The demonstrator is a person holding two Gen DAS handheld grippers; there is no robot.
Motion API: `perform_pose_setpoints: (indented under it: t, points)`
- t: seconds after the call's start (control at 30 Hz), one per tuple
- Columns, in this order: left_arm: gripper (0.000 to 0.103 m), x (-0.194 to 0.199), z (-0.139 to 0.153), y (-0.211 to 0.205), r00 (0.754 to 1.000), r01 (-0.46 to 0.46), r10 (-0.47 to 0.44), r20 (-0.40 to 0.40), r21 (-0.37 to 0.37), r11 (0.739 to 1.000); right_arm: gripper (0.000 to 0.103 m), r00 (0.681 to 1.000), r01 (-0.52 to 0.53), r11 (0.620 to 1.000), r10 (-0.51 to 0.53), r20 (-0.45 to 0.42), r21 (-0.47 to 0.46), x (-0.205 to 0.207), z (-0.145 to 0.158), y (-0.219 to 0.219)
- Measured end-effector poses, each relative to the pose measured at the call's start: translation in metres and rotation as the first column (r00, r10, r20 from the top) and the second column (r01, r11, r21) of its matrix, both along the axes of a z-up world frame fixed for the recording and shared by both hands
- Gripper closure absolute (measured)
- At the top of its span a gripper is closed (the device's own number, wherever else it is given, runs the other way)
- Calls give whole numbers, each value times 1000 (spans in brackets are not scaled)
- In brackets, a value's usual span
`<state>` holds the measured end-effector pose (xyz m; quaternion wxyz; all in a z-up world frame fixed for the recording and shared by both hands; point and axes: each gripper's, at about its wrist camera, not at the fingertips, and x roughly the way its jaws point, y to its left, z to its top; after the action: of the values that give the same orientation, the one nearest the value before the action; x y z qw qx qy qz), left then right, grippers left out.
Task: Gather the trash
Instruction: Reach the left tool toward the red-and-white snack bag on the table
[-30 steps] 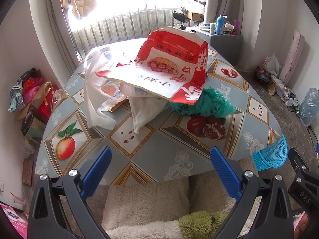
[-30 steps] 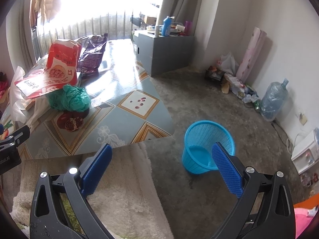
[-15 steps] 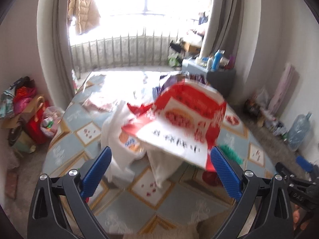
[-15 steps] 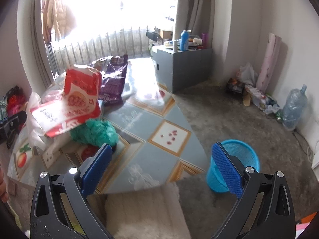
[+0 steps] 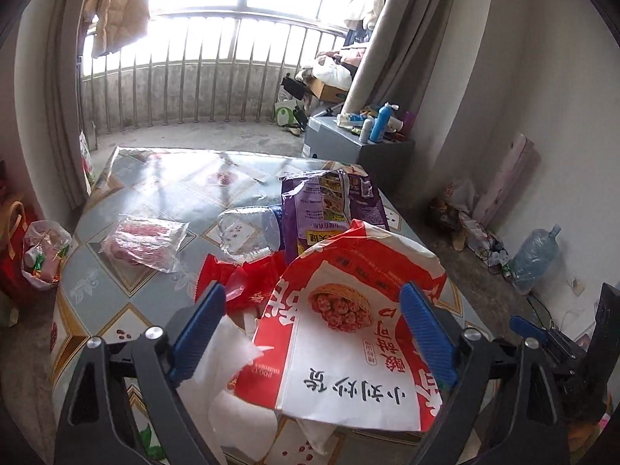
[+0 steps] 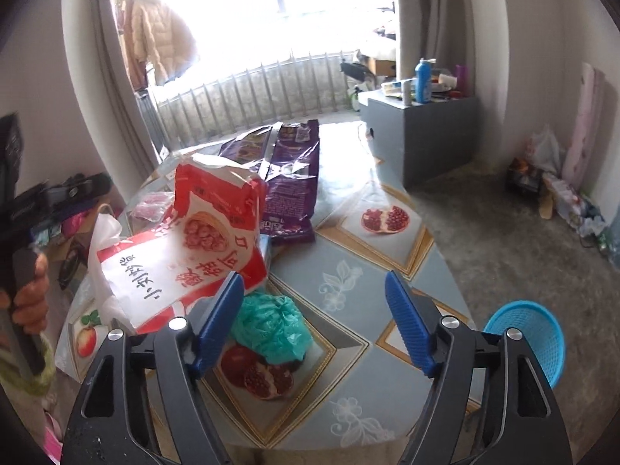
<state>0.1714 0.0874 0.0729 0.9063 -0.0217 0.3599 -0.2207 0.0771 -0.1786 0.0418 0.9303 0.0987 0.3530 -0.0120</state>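
Each gripper has two black angular arms with slotted cut-outs, silver round screw heads at the joints, and blue ribbed finger pads. The left gripper [image 5: 312, 329] and the right gripper [image 6: 314, 323] look alike in build. Left of the red snack bag [image 6: 193, 240], a hand [image 6: 29, 304] wraps a black handle, with a fuzzy yellow-green sleeve cuff [image 6: 37, 376] below it.
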Motion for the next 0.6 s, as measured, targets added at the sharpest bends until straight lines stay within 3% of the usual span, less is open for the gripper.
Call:
perform_pose_setpoints:
  t: [0.2,0.47,0.6]
  points:
    - [41,36,-19,-14,993,78,-72,-94,65,995,45,999,-28,999,30,-45,33,12,-16,-9]
    - [47,64,-41,-34,970,195,-162,-181,181,964,55,997,-77,991,79,-13,109,43,-12,-27]
    - [47,77,-49,-40,953,250,-201,-229,212,945,61,992,-124,974,128,-9,189,70,-17,-40]
